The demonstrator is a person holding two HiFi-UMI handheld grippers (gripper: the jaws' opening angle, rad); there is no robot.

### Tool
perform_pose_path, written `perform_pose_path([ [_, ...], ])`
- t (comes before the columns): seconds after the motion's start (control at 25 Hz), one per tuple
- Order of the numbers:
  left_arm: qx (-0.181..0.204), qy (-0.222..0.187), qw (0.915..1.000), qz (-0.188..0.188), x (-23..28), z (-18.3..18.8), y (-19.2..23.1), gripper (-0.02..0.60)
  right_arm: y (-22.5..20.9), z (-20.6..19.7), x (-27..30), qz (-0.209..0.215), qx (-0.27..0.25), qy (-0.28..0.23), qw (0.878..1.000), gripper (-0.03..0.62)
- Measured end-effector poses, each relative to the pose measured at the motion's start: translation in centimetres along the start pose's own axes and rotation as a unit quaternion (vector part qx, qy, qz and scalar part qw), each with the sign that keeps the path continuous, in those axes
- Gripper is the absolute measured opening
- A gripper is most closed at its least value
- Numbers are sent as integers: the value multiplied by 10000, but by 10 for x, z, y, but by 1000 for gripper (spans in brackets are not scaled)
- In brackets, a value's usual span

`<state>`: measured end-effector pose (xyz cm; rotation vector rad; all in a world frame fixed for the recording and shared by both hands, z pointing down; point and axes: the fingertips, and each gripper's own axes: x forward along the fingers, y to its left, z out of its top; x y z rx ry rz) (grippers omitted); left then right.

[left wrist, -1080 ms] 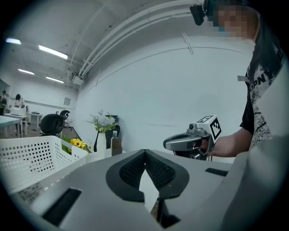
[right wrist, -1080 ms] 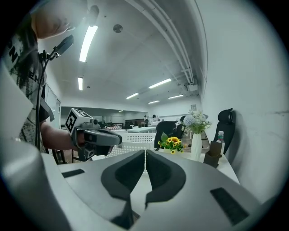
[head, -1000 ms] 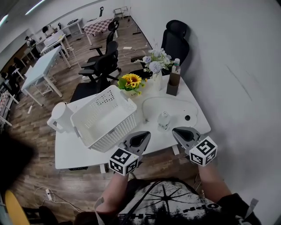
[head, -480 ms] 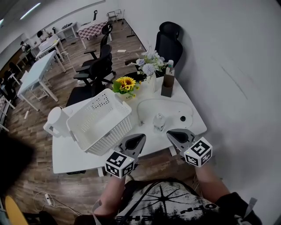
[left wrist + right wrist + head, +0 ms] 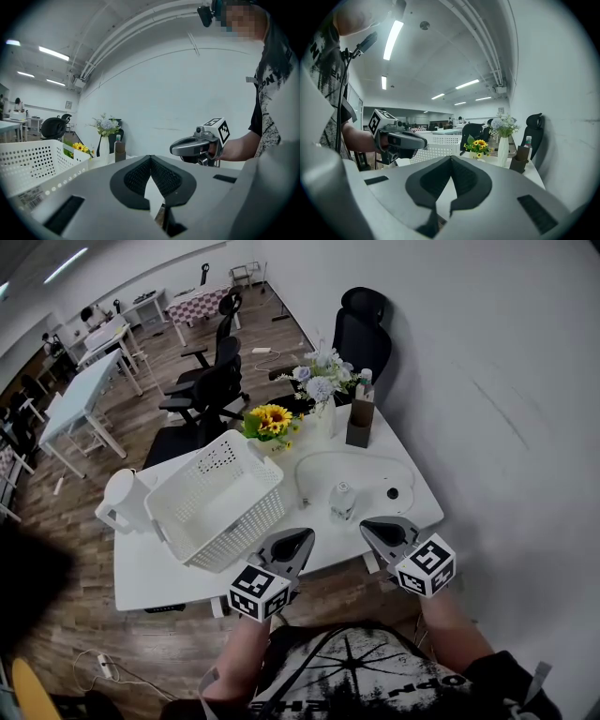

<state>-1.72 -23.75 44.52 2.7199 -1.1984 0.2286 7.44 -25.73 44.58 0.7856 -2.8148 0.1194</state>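
Hovering side by side off the near edge of the white table (image 5: 164, 568), both hand-held grippers point toward the wall side of the desk. The left gripper (image 5: 304, 536) has its jaws pressed together at the tips with nothing between them, and the right gripper (image 5: 367, 525) is closed and empty in the same way. Nearest to them is a small clear bottle (image 5: 342, 501), standing on the table just beyond the right gripper's tip and apart from it.

A white perforated basket (image 5: 217, 502) fills the table's left-middle, its near corner close to the left gripper. A bare strip of tabletop runs between basket and bottle, and more bare surface lies inside the loop of white cable (image 5: 349, 457). The right table edge runs near the wall. A white jug (image 5: 117, 501) sits at the far left edge. Sunflowers (image 5: 272, 418), a vase of pale flowers (image 5: 323, 390) and a brown box (image 5: 358, 423) crowd the back edge, with a black chair (image 5: 361, 324) behind them.

In both gripper views the grey gripper body covers the lower half, hiding the near tabletop and the bottle. The basket's inside cannot be made out.

Compared with a second ago, both grippers stay closed and remain at the near edge; only the framing shifts slightly.
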Motion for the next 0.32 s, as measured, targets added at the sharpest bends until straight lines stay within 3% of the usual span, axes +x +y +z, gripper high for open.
perform_pose_path([
  [0.32,14,6,10000,-52,-1,3,-6,11,0,-3,-3,-20,-150,92,9998,21],
])
